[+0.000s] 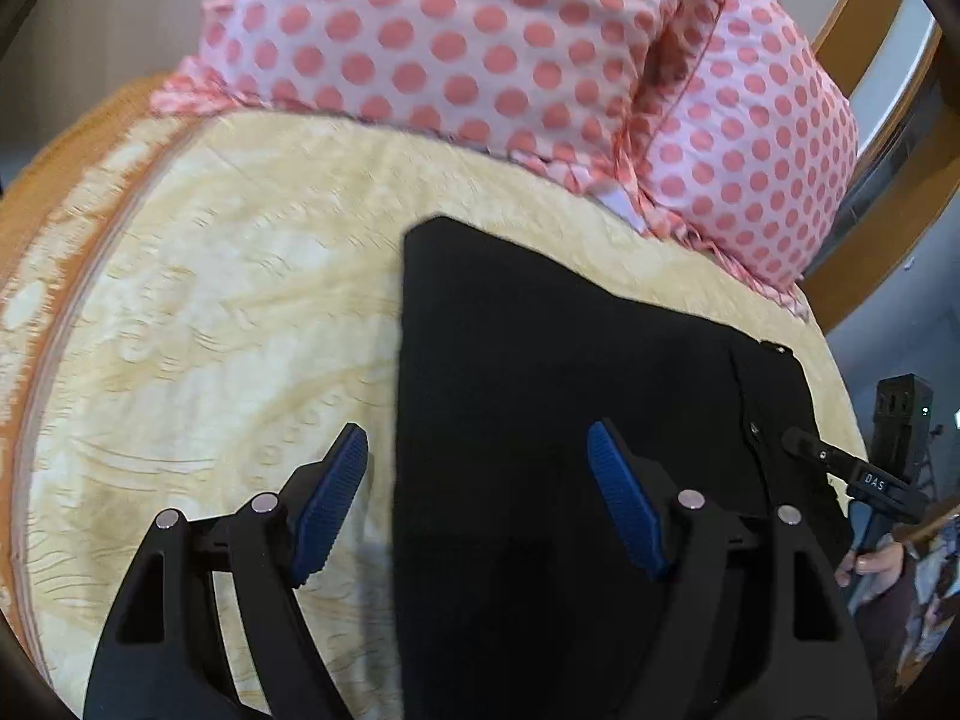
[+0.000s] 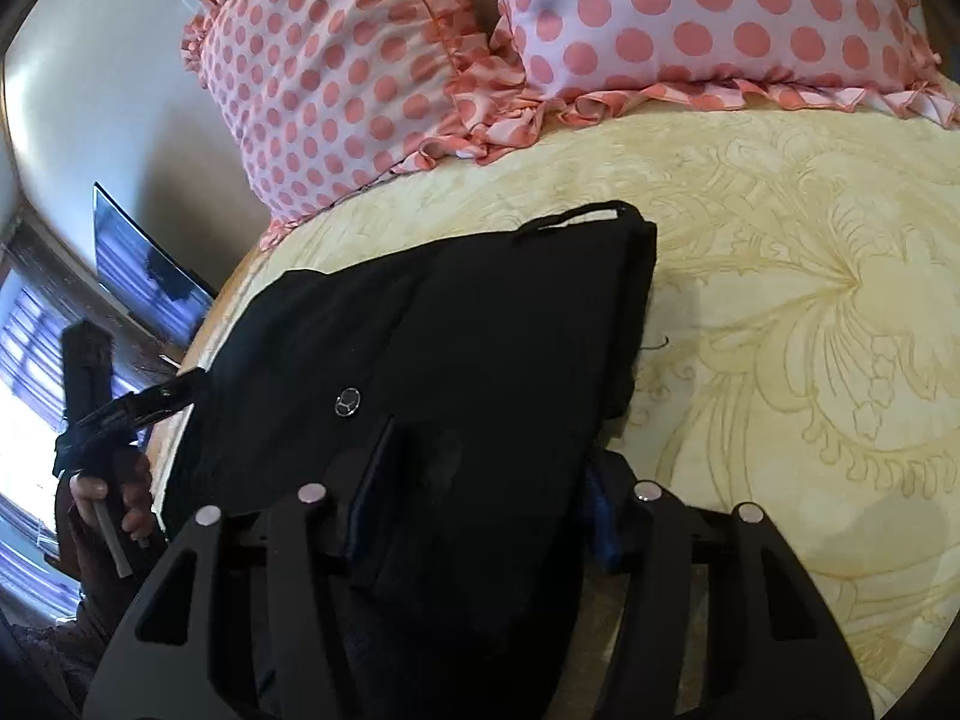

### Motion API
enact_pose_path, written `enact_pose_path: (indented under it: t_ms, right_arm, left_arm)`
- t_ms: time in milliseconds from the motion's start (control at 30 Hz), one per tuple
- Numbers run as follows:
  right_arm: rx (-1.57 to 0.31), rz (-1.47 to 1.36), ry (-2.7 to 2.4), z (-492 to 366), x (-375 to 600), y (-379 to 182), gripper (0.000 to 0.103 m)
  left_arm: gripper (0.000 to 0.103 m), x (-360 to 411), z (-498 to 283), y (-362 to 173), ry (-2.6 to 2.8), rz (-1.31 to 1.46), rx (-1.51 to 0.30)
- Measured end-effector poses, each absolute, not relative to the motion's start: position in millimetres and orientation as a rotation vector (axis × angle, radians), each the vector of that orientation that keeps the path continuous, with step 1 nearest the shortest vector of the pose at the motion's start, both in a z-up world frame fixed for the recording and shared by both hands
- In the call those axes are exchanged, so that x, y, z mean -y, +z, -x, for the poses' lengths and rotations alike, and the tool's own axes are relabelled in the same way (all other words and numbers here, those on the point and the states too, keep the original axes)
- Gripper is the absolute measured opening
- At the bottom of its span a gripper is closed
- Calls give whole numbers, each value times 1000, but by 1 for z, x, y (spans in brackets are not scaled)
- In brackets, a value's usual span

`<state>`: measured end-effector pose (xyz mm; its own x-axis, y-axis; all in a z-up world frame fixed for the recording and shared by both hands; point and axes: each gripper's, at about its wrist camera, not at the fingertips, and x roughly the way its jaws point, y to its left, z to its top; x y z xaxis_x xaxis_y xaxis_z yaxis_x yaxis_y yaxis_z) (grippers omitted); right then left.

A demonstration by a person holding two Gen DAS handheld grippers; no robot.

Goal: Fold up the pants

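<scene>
Black pants (image 1: 570, 360) lie folded on a cream bedspread (image 1: 210, 300). My left gripper (image 1: 477, 480) is open above the pants' left edge, with one blue pad (image 1: 330, 498) over the bedspread and the other over the cloth. In the right wrist view the pants (image 2: 450, 312) show a silver button (image 2: 348, 403). My right gripper (image 2: 480, 516) has its jaws apart with pants cloth lying between and over them. The other gripper's tip (image 2: 150, 402) touches the pants' left edge. In the left wrist view the right gripper's tip (image 1: 804, 444) rests at the pants' right edge.
Two pink pillows with red dots (image 1: 480, 42) (image 2: 690, 18) lie at the head of the bed. A wooden headboard (image 1: 864, 42) curves at the right. A screen (image 2: 144, 264) and a window stand beside the bed on the left.
</scene>
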<state>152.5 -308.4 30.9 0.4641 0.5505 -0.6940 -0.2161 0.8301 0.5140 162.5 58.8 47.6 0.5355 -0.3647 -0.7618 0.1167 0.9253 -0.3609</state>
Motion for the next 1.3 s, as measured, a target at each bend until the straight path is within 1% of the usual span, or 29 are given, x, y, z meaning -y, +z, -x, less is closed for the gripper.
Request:
enact_pose_path:
  t_ms: [100,133,167,200,233,267,300,333,367,400,433,500,667,833,900,1000,1067,1133,1167,1200,1233,1300]
  right_arm:
    - [-962,-363,510,-149,309,29,51]
    - [-958,-345,510,-148,307,30,49]
    - [-960,-331,507,-148,306,30,44]
    - [-964,-325,505,-147,305,30,36]
    - [-956,-305,493,-145,303,32,30]
    - [-940,-282,491,-142,301,35,27]
    - [-923,-255,492,-139,298,38,16]
    - [-899,-255,523,-136,295,43,15]
    - [-880,-240,535,-132,291,49,15]
    - [-868,-225,541,-130,289,53,14]
    - [-861,-216,544,-129,288,57,14]
    - [-867,-224,541,-132,286,62,13]
    - [-853,-217,542,-151,283,88,12]
    - [-777,-229,512,-198,285,112,11]
    - [-759,-248,479,-225,292,110,11]
    - [-813,-301,429,-259,301,85,11]
    - [-903,-302,367,-276,300,55,13]
    - [-945,-309,317,-280,301,38,29]
    - [-947,-321,306,-279,303,35,35]
    - [-960,-323,283,-278,306,36,50]
    - [-972,-319,253,-278,309,37,60]
    - [-964,-329,198,-271,319,45,64]
  left_arm:
    - [77,-50,-172,38,-339,298,-1033]
    - [78,-45,-174,36,-339,285,-1044]
    - [77,-40,-174,37,-336,263,-1041]
    - [71,-37,-175,36,-334,248,-1053]
    - [56,-35,-174,37,-311,231,-1045]
    - [53,-35,-172,38,-297,219,-1040]
    - [40,-36,-170,40,-296,214,-1033]
    - [27,-37,-169,41,-290,203,-1023]
    - [24,-38,-167,42,-285,189,-1016]
    - [16,-38,-166,43,-286,182,-1010]
    - [12,-38,-164,44,-284,170,-997]
    - [10,-37,-161,48,-280,154,-980]
    - [10,-29,-164,79,-299,136,-880]
    - [10,-21,-209,104,-242,124,-783]
    - [10,-23,-236,101,-214,149,-789]
    - [10,-23,-273,76,-206,173,-869]
    - [12,-24,-292,45,-176,180,-973]
    - [21,-25,-295,31,-150,176,-985]
    - [21,-27,-293,30,-148,182,-973]
    - [21,-28,-292,31,-150,190,-971]
    - [21,-32,-290,35,-148,209,-963]
    - [20,-39,-278,48,-117,223,-929]
